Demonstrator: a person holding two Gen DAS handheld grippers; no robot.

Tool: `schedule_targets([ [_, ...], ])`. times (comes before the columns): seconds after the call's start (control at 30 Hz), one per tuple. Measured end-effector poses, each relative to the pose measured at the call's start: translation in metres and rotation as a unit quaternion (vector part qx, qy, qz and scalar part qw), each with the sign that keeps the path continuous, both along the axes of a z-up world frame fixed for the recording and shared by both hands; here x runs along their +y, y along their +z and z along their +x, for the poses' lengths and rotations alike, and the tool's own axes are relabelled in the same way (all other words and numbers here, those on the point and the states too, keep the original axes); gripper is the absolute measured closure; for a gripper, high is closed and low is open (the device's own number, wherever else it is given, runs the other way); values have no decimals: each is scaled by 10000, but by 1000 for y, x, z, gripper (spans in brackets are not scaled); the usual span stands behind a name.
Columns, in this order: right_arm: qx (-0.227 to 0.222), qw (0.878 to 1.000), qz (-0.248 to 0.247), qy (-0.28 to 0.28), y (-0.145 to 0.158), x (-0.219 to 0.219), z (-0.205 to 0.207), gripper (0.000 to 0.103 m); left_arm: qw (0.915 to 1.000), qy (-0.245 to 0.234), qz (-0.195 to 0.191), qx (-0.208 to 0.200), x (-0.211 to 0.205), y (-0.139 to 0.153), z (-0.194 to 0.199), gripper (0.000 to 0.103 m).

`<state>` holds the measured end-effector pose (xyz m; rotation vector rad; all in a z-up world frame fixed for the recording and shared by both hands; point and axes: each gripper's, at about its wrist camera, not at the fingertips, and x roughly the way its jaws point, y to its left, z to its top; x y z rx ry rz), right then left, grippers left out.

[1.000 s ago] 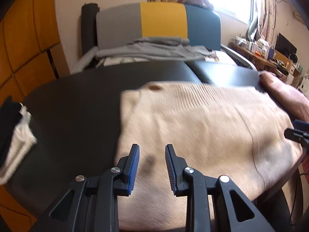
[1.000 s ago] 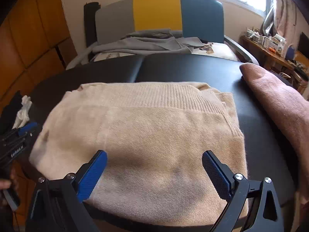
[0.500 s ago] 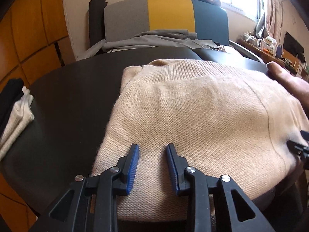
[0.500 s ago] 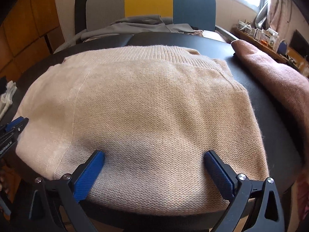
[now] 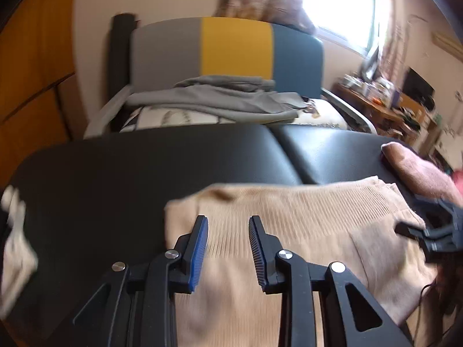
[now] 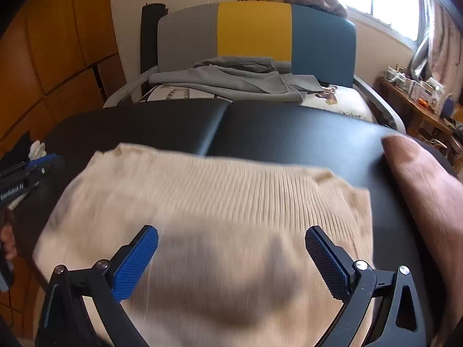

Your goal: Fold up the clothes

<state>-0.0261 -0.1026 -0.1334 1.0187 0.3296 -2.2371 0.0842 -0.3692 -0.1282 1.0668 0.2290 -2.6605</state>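
A folded beige knit sweater [image 5: 289, 217] [image 6: 217, 190] lies flat on the black padded table [image 5: 115, 173] [image 6: 289, 133], ribbed hem facing away. My left gripper [image 5: 228, 218] hovers over its left part, open with a narrow gap and nothing between the pads. Over the sweater's near middle my right gripper [image 6: 231, 231] stands wide open and empty. Each gripper shows at the edge of the other's view: the right gripper [image 5: 428, 231], the left gripper [image 6: 26, 170]. Both views are blurred by motion.
A pink-brown garment [image 5: 416, 170] [image 6: 428, 190] lies along the table's right side. Small white and black clothes [image 5: 14, 245] [image 6: 36, 149] sit at the left edge. Behind the table a chair holds a grey garment [image 5: 220, 98] [image 6: 237, 78]. A cluttered desk [image 6: 419, 92] stands at the right.
Half a second ago both grippers were low and close over the sweater; now both have lifted and drawn back from it. The sweater lies as before. The jaw gaps look unchanged.
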Motion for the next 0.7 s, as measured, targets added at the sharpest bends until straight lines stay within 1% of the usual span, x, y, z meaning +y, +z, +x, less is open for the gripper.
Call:
schedule_targets([
  [0.1, -314, 9988, 262, -270, -12, -23, -44, 0, 9983, -95, 13, -573, -10, -21, -37, 74],
  [0.17, -747, 9958, 426, -312, -34, -28, -77, 0, 9936, 27, 203, -1113, -26, -50, -55, 73],
  [0.2, -957, 9934, 538, -334, -45, -29, -90, 0, 9898, 127, 309, -1382, -35, -67, -60, 70],
  [0.23, -1147, 9910, 584, -359, -59, -27, -102, 0, 9917, 145, 517, -1169, -44, -72, -55, 70],
  [0.27, -1237, 9913, 309, -312, -64, -21, -109, 0, 9926, 163, 721, -966, -53, -76, -51, 70],
  [0.3, -1147, 9927, 231, -294, -65, -18, -111, 0, 9921, 188, 875, -881, -59, -78, -49, 70],
  [0.37, -964, 9949, 149, -274, -66, -16, -110, 0, 9919, 315, 941, -794, -60, -80, -47, 70],
  [0.4, -870, 9957, 144, -271, -67, -16, -108, 0, 9931, 340, 777, -815, -55, -79, -47, 70],
  [0.5, -652, 9974, 35, -303, -68, -15, -103, 0, 9925, 471, 924, -640, -54, -70, -41, 71],
  [0.53, -633, 9975, -11, -308, -68, -14, -102, 0, 9907, 633, 1083, -520, -63, -66, -33, 71],
  [0.6, -619, 9976, -65, -295, -66, -12, -105, 0, 9850, 933, 1427, -281, -82, -58, -19, 71],
  [0.63, -619, 9976, -81, -293, -66, -13, -105, 0, 9779, 849, 1902, -185, -94, -59, -13, 71],
  [0.67, -611, 9977, -90, -295, -66, -12, -105, 0, 9684, 763, 2372, -88, -106, -60, -7, 71],
  [0.7, -602, 9977, -99, -297, -66, -12, -105, 0, 9570, 677, 2820, 0, -118, -61, -1, 70],
])
